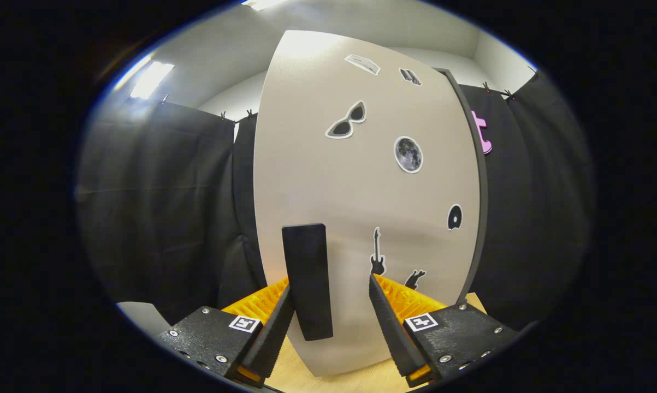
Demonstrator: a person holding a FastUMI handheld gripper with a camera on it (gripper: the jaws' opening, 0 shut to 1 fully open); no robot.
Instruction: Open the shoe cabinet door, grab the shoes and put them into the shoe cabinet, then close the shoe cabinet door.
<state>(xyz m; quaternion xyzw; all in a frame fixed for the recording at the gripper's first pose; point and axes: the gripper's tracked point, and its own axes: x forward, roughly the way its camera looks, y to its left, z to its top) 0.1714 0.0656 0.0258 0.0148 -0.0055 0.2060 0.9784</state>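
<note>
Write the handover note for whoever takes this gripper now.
Gripper: open, fingers on either side of the black door handle, not pressing on it.
Cabinet door: pale, with stickers, right ahead of the fingers; whether it is fully shut cannot be told from here.
Done: gripper lined up on the handle.
Left: close on the handle, pull the door open, put the shoes in, shut the door.

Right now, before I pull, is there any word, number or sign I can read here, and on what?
No readable words or numbers.
Shoe cabinet door: picture stickers only, such as sunglasses, moon, guitar; the two top stickers are too small to tell.
Tongs, open around the black handle: two square coded markers, no text.
</note>
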